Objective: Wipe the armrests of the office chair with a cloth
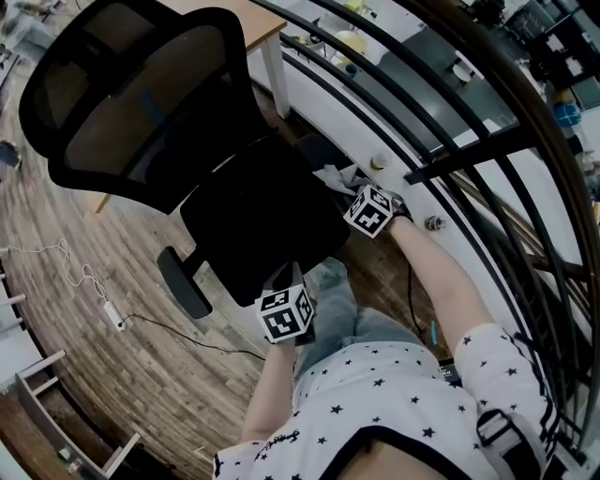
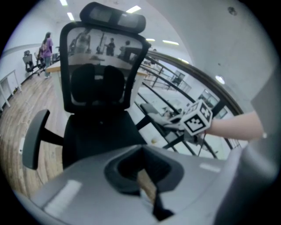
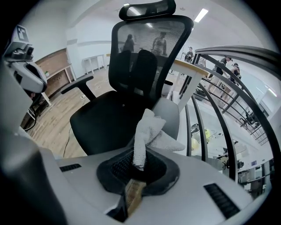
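Observation:
A black office chair (image 1: 253, 225) with a mesh back stands in front of me. Its right armrest (image 3: 170, 115), a grey pad, lies just past my right gripper (image 3: 139, 162). That gripper is shut on a white cloth (image 3: 151, 132), which sticks up out of the jaws and hangs over the near end of the pad. In the head view the cloth (image 1: 336, 176) shows beside the seat, ahead of the right gripper (image 1: 364, 202). The left armrest (image 1: 183, 281) is bare. My left gripper (image 1: 286, 309) hovers at the seat's front edge, shut on nothing (image 2: 141, 166).
A black metal railing (image 1: 450, 159) curves close along the chair's right side. A wooden table (image 1: 262, 28) stands behind the chair. A white power strip with cable (image 1: 112, 314) lies on the wood floor at left. People stand far off in the room.

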A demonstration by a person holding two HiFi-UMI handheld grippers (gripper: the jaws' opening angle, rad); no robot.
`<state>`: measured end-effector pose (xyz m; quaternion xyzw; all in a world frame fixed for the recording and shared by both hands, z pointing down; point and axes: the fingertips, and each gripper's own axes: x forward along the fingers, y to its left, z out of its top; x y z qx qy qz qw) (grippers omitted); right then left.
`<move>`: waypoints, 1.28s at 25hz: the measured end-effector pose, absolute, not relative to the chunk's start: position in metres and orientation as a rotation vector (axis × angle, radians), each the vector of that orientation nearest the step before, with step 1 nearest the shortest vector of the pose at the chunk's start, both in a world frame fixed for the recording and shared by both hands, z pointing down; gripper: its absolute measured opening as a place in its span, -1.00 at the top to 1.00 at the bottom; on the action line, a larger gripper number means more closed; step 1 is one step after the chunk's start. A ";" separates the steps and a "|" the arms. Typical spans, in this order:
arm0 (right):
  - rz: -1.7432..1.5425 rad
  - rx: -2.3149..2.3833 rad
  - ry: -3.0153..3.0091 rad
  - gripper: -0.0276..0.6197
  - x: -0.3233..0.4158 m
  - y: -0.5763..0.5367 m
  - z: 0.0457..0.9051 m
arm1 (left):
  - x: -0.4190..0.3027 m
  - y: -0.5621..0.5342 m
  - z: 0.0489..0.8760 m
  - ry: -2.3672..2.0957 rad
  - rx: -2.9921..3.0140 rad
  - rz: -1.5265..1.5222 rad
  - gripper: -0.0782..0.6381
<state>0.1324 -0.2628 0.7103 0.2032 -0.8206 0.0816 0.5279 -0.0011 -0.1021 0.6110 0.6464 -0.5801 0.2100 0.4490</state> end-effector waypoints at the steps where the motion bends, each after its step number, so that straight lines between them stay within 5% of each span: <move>1: 0.195 0.485 -1.960 0.82 0.133 -0.260 0.710 | -0.001 -0.101 0.611 -1.434 1.602 0.522 0.77; 32: 0.219 0.488 -1.950 0.82 0.154 -0.202 0.693 | 0.010 -0.078 0.582 -1.475 1.663 0.497 0.77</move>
